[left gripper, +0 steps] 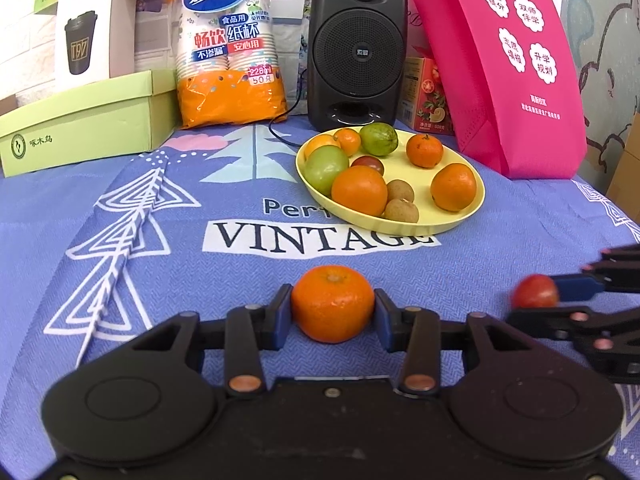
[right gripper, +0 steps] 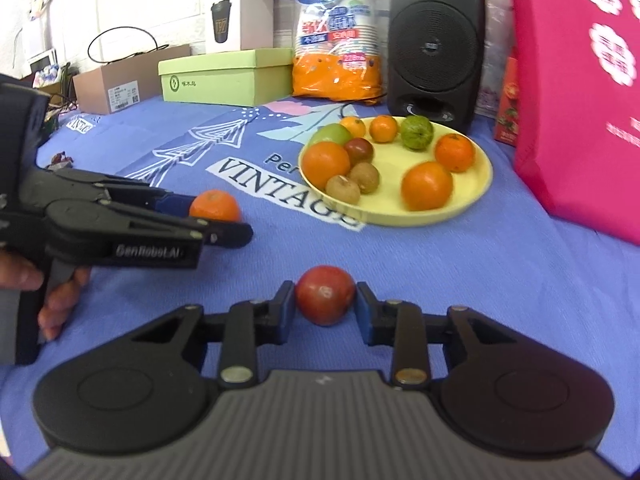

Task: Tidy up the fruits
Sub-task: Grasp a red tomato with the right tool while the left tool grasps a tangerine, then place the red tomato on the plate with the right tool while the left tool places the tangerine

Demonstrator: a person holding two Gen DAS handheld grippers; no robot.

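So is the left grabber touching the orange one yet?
Touching. In the left wrist view both pads of the left gripper press against the sides of the mandarin, with no gap showing.

A periwinkle-blue cloth (left gripper: 120, 240) covers the table, printed with white line-drawn triangles, pale teal trees, a pink cloud and dark "VINTAGE" lettering on a white band. At centre right of the frame sits a pale yellow plate (left gripper: 452, 216) — its fruit orange, green, brown and one dark maroon. Low in the frame lie an orange mandarin (left gripper: 332, 304) and a red tomato (right gripper: 325, 295), between blue-padded black fingers (left gripper: 280, 312). Behind stand a black speaker (left gripper: 356, 48), a magenta bag (left gripper: 512, 80) with white scalloped patches, and a light green box (left gripper: 80, 128).
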